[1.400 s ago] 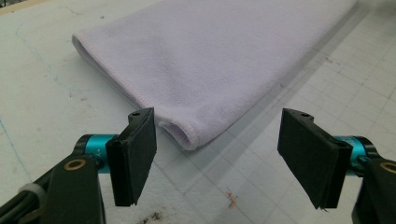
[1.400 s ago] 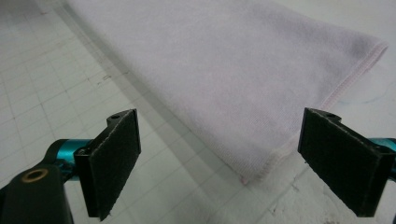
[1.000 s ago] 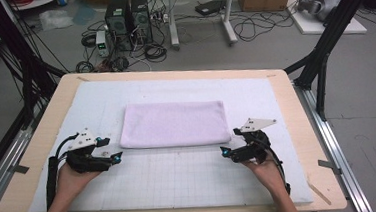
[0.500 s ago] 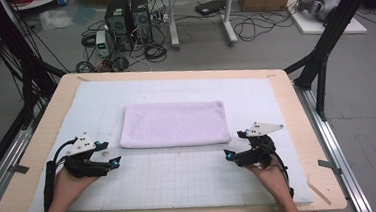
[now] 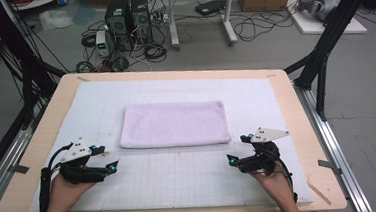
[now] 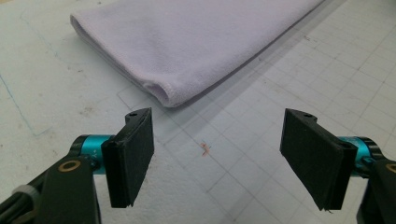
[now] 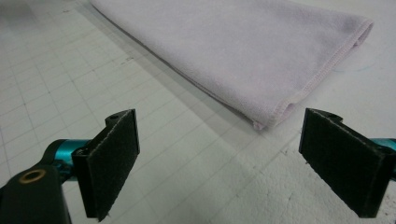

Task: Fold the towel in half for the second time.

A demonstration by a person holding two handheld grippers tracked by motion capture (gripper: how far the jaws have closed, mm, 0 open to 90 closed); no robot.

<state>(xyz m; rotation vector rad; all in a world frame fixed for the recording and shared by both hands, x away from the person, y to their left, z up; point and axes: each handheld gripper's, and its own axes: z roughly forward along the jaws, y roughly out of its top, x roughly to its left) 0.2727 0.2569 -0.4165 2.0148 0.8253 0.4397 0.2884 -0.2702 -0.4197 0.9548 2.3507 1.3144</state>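
Note:
A lilac towel (image 5: pixel 175 124), folded into a flat rectangle, lies across the middle of the white gridded mat (image 5: pixel 181 181). My left gripper (image 5: pixel 105 157) rests low over the mat just off the towel's near left corner, open, with nothing between its pads. My right gripper (image 5: pixel 239 148) stands off the near right corner, open and empty too. In the left gripper view the towel's folded corner (image 6: pixel 187 42) lies a short way beyond my left gripper (image 6: pixel 217 154). In the right gripper view the stitched corner (image 7: pixel 243 46) lies just ahead of my right gripper (image 7: pixel 238 158).
The mat covers most of a wooden table (image 5: pixel 44 161). Black frame legs (image 5: pixel 322 51) stand at the table's far corners. Computers and cables (image 5: pixel 130 20) sit on the floor beyond it.
Both grippers have drawn back a little from the towel toward the near edge, the right one slightly more. The towel has not moved.

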